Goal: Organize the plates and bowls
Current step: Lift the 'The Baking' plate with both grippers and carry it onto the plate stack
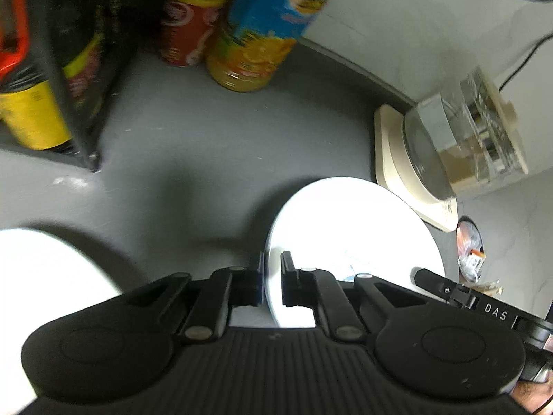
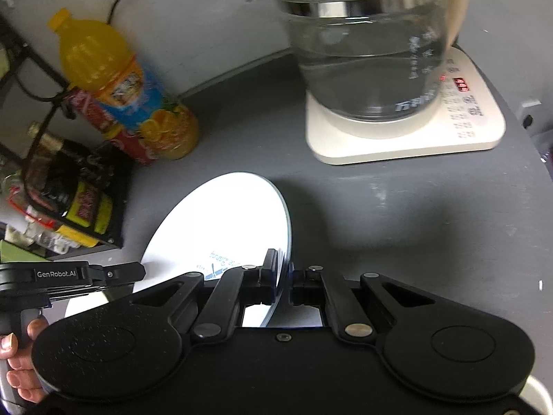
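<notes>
A white plate (image 1: 345, 228) hangs tilted above the grey counter (image 1: 193, 159), held by both grippers at once. My left gripper (image 1: 271, 266) is shut on its left rim. At the plate's far right edge the tip of the right gripper (image 1: 420, 275) shows. In the right wrist view the same plate (image 2: 224, 221), with blue print on its face, stands edge-on between the pads of my right gripper (image 2: 285, 269), which is shut on its right rim. The left gripper (image 2: 140, 269) reaches in from the left. Another white dish (image 1: 41, 276) lies at the lower left.
A glass kettle (image 2: 366, 52) on a cream base (image 2: 414, 138) stands just beyond the plate. An orange juice bottle (image 2: 114, 79) and a red bottle (image 1: 186, 24) stand by the wall. A black wire rack (image 2: 69, 190) of packets fills the left. A person's hand (image 2: 20, 363) grips the left handle.
</notes>
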A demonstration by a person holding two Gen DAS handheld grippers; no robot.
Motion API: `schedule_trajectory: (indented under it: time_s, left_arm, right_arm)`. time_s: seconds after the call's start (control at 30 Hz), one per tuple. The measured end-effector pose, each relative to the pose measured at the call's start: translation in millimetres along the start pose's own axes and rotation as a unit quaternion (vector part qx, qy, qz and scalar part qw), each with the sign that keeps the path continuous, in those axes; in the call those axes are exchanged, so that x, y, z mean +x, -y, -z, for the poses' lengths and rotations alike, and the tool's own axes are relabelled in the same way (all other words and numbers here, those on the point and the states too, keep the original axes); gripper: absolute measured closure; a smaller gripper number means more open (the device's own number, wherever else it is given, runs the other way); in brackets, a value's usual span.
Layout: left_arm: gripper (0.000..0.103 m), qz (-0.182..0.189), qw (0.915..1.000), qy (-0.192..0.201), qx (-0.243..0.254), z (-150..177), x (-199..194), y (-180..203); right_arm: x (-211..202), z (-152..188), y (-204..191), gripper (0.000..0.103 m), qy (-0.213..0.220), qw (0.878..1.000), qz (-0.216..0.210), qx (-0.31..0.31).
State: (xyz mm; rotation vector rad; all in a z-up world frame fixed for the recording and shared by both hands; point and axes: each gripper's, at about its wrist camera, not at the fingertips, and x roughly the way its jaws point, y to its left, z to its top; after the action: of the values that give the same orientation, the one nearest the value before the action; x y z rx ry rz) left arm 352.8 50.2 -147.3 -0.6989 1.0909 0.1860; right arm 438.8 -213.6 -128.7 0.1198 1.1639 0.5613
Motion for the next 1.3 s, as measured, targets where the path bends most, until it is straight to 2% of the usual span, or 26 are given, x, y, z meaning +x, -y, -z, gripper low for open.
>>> schedule_trajectory:
  time_s: [0.43,0.8,1.03,1.3]
  left_arm:
    - [0.098,0.018,0.995,0.043,-0.089,28.9,-53.5,-58.0]
    - [0.098,-0.001,0.9859,0.075,-0.149,58.4,-92.2,-108.5]
    - [0.098,-0.016,0.9787,0.09,-0.184,79.7,-111.7,-142.8]
    - [0.098,-0.024,0.9715,0.089,-0.218,101.0,-118.8,-174.2]
  right_arm:
    - [4.7,20.0,-34.5,0.097,-0.023,0.997,-0.076,-0.022]
    - [14.5,35.4,-89.6,0.097,-0.045,0.989,-0.118,-0.073]
    - [26.3,50.9,-120.1,0.097,-0.066,0.984,-0.132,-0.101]
    - [36.2,65.5,-143.0,0.097,-0.083,0.98,-0.13,-0.129]
